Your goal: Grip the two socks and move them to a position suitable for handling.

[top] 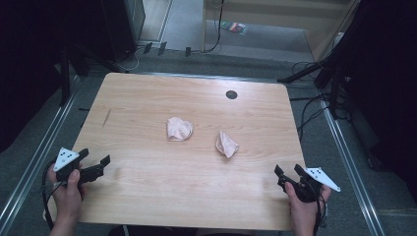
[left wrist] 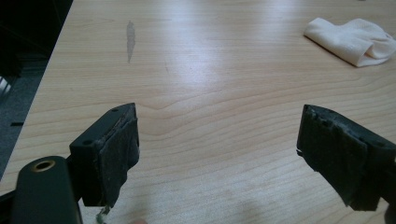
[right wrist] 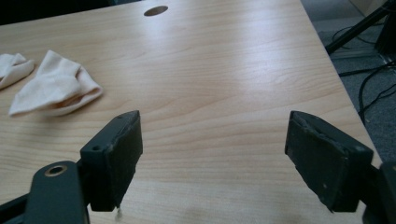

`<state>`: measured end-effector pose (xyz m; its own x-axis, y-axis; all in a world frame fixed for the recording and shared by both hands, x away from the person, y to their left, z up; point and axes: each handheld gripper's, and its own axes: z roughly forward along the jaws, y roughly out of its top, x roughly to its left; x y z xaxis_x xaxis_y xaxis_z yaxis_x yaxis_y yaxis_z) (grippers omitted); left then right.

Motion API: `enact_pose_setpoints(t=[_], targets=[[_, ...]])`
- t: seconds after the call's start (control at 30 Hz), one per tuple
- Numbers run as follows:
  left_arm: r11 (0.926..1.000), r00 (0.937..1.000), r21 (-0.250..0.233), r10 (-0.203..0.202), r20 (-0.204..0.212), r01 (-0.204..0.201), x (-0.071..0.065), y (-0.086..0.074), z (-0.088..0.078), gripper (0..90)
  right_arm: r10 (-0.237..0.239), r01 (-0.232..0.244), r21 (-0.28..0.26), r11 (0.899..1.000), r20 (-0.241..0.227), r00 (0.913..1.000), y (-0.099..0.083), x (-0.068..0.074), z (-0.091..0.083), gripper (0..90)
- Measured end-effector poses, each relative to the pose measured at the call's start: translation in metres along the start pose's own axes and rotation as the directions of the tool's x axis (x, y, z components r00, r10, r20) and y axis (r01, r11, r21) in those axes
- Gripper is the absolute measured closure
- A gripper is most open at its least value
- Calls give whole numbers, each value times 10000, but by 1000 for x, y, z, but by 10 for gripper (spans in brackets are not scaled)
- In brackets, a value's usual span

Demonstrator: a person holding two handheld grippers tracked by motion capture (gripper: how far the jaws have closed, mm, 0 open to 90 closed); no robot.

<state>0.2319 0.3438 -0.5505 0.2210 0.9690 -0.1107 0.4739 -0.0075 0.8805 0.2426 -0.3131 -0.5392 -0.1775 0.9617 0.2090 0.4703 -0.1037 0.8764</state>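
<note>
Two crumpled pale pink cloths lie near the middle of the wooden table [top: 147,187]. The left cloth [top: 179,129] also shows at the top right of the left gripper view [left wrist: 355,39]. The right cloth [top: 226,144] lies at the left of the right gripper view [right wrist: 56,88], with the edge of the other cloth [right wrist: 11,69] beyond it. My left gripper [top: 95,157] rests at the table's near left corner, open and empty [left wrist: 217,112]. At the near right corner, my right gripper [top: 287,170] is open too, with nothing between its jaws [right wrist: 215,116].
A round dark hole [top: 231,94] sits near the table's far right edge. A grey streak [top: 106,117] marks the left side. Cables and stand legs [top: 314,73] lie on the floor to the right; dark equipment stands at the back left.
</note>
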Motion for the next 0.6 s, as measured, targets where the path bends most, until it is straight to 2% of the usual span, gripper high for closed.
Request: enact_pose_setpoints(t=[0.07,0.13,0.2,0.27,0.4,0.47,0.5,0.53,0.57,0.6], targets=[[10000,10000,43,7,57,-8,0,0,0,137,-13,14,-105,9999,20,10000,2,1,-1,212],[9999,10000,112,-10,79,9,0,1,1,137,273,-275,-153,9995,-92,9996,4,3,-3,245],[10000,10000,58,-32,19,32,0,0,1,137,340,-343,-168,9993,-159,9993,5,4,-4,244],[10000,10000,48,-39,19,39,0,0,0,137,56,-54,-287,9996,69,10000,12,14,-6,238],[9998,9998,95,-180,24,180,1,0,1,137,-40,41,-292,9996,60,10000,22,24,-6,231],[9997,9998,171,-201,26,201,1,1,2,137,-19,14,-314,9995,-160,9999,31,36,-6,233],[9997,9998,171,-201,26,201,1,1,2,137,-19,14,-314,9995,-160,9999,31,36,-6,233],[9996,9998,177,-219,-10,220,1,1,2,137,-111,102,-370,9993,-229,9997,34,41,-6,238],[9995,9997,205,-225,-59,226,1,1,3,137,-319,305,-301,9991,-454,9985,39,52,-4,237],[9995,9997,205,-225,-59,226,1,1,3,137,-319,305,-301,9991,-454,9985,39,52,-4,237]])
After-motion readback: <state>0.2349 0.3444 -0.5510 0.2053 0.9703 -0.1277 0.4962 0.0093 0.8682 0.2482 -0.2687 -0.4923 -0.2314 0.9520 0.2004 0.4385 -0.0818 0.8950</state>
